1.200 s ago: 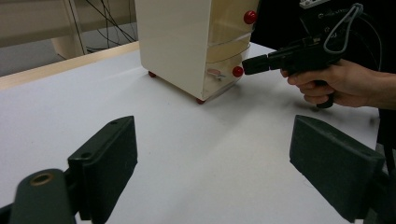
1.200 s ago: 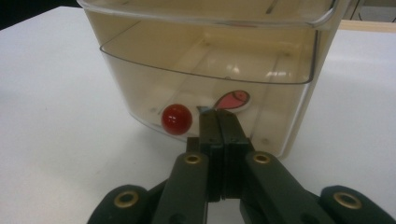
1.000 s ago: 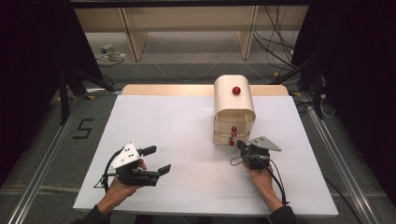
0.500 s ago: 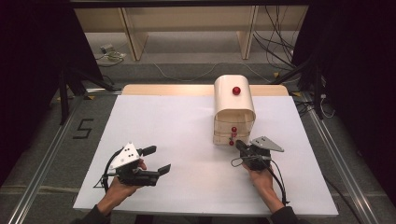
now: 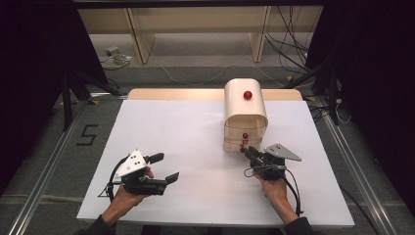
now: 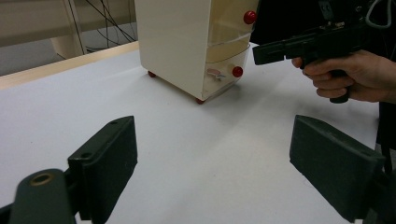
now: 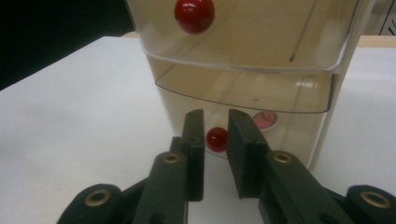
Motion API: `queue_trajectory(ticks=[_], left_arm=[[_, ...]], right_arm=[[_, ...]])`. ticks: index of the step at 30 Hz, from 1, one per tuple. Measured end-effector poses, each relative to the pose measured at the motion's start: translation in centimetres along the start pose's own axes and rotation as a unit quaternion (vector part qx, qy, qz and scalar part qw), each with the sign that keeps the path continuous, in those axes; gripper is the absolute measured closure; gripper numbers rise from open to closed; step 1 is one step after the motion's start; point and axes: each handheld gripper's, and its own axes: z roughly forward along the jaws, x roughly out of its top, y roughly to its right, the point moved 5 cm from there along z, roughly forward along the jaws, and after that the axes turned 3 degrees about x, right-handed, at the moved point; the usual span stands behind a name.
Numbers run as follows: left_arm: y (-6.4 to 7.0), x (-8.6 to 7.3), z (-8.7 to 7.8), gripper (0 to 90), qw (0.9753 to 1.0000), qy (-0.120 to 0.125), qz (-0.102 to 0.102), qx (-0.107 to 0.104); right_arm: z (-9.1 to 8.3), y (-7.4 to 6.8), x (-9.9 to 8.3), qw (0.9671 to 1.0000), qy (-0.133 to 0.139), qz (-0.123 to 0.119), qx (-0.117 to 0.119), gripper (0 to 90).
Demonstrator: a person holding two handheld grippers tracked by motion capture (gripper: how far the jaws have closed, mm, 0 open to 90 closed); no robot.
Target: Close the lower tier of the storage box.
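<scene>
Left gripper [image 5: 164, 169] sits near the table's [image 5: 195, 147] front-left edge, jaws spread wide, holding nothing. Right gripper [image 7: 215, 140] is up at the drawer cabinet [image 5: 245, 117] on the right side, jaws nearly together with a narrow gap, lined up on the bottom drawer's red knob [image 7: 217, 138]; contact with it can't be made out. Upper drawer knob [image 7: 194, 14] sits above; another red knob [image 5: 247, 94] is on the cabinet's top.
</scene>
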Motion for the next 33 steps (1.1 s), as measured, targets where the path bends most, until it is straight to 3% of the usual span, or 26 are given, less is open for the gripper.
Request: queue_trajectory(ticks=[9,16,21,33], left_arm=[[0.0,0.0,0.0,14.8,1.0,0.001,-0.001,0.0],[0.0,0.0,0.0,14.8,1.0,0.0,0.0,-0.001],[0.0,0.0,0.0,14.7,1.0,0.001,-0.001,-0.001],[0.0,0.0,0.0,14.8,1.0,0.001,-0.001,-0.002]], right_arm=[[-0.7,-0.5,0.6,0.9998,0.013,0.0,0.013,67.3],[-1.1,-1.0,1.0,0.9998,0.015,0.003,0.016,52.9],[-1.3,-1.6,1.3,0.9997,0.015,-0.011,0.016,44.3],[-1.7,-2.5,1.5,0.9994,0.013,-0.016,0.026,35.2]])
